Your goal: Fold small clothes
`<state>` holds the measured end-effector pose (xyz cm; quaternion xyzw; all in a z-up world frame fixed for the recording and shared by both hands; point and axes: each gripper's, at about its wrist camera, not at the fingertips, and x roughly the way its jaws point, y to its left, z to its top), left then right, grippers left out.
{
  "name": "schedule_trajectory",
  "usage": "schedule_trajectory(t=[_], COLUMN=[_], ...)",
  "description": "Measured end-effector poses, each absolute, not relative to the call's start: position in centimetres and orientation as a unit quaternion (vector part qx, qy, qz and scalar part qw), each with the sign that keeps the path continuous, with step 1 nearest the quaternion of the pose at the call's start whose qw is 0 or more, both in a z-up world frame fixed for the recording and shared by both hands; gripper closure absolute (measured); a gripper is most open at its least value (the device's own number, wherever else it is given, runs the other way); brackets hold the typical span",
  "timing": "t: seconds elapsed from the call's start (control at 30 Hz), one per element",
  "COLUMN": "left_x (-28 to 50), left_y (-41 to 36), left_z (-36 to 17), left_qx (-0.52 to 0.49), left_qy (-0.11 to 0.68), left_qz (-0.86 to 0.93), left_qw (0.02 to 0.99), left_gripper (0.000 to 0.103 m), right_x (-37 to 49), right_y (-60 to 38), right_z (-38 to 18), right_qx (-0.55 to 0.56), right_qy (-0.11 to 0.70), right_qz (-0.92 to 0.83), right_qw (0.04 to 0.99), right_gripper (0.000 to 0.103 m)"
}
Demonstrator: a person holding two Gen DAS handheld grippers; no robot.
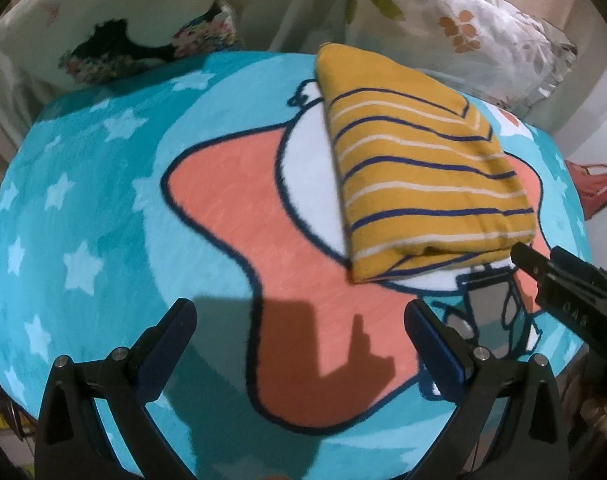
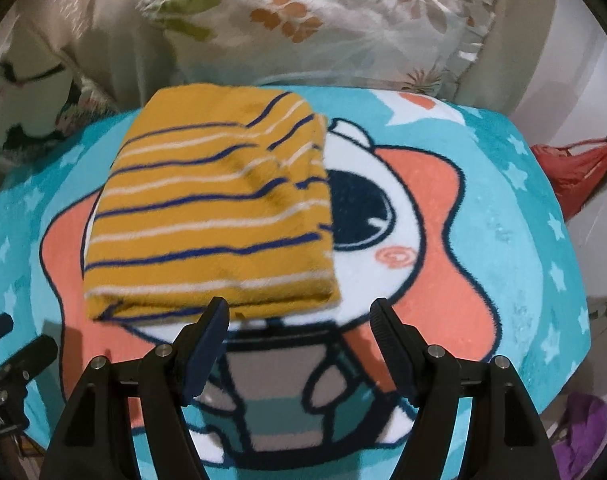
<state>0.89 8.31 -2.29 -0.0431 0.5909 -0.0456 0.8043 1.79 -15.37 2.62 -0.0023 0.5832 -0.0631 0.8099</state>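
A mustard-yellow garment (image 1: 419,176) with navy and white stripes lies folded into a thick rectangle on a turquoise cartoon blanket (image 1: 103,200). In the right wrist view the same garment (image 2: 211,216) sits just ahead and left of my right gripper (image 2: 299,316), whose jaws stand wide with nothing between them; its left fingertip overlaps the fold's near edge in the picture. My left gripper (image 1: 299,316) is open and empty over the blanket's orange star, left of and nearer than the garment. The right gripper's fingers (image 1: 543,268) show at the garment's near right corner.
Floral pillows (image 2: 323,28) lie beyond the blanket's far edge, with a dark-patterned cushion (image 1: 115,48) at the far left. A red bag (image 2: 575,172) hangs off the right side and something purple (image 2: 583,436) lies low right. The left gripper's body (image 2: 11,364) shows at the lower left.
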Motion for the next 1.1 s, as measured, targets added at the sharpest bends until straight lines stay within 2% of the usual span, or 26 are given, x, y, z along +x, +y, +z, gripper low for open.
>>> schedule_trajectory(t=[0.33,0.63,1.1], left_x=[0.1,-1.3,-3.1], left_y=[7.8,3.3,-2.3], left_z=[-1.5,-1.3,-0.8], left_qx=[-0.076,-0.086,-0.032], left_qy=[0.583,0.589,0.587], left_qz=[0.003,0.0,0.011], left_qw=[0.809,0.804,0.809], left_gripper=[0.0,0.0,0.0], right_x=[1.4,0.4,-1.0], right_y=[-14.2,-16.1,-19.8], right_z=[2.7,3.2,3.8], right_qx=[-0.059,-0.08,-0.068], right_qy=[0.575,0.564,0.554], right_qz=[-0.016,0.017,0.025], right_qw=[0.816,0.822,0.829], right_gripper=[0.026,0.026,0.026])
